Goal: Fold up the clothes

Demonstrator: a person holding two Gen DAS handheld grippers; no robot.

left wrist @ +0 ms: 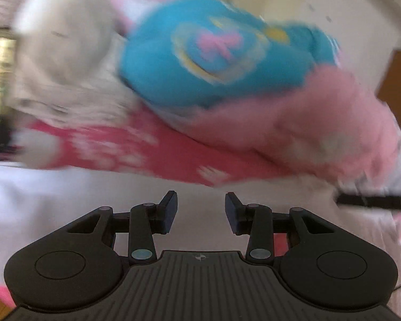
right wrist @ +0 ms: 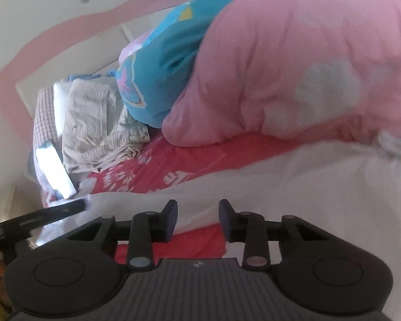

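Item: white garment [right wrist: 294,176], spread flat and low across a red flower-printed cover [right wrist: 152,165], the landmark for all that follows. Its near edge lies just ahead of both tools; whether it has been folded once or lies merely spread, its flat shape does not tell. Item: left gripper [left wrist: 201,208], jaws parted a moderate way, nothing between them, poised over the white garment; this view is smeared by motion. Item: right gripper [right wrist: 198,215], jaws likewise parted and holding nothing, poised at the white garment's near edge where a patch of the red cover shows beneath. The dark tip of the left tool shows at the left of the right wrist view. Item: pink garment [right wrist: 294,61], heaped on the far side of the red cover. Item: blue garment [right wrist: 163,61] with printed figure, piled against the pink one, further back. Item: beige garment [right wrist: 93,117], rumpled, at the red cover's far left end. Handling note, as judgement: a fair fold of the white garment calls for each tool to pinch one layer only at matching points of the same edge, clear of the red cover, then lift level and together so the cloth drapes without a twist, and lay edge to edge before letting go.
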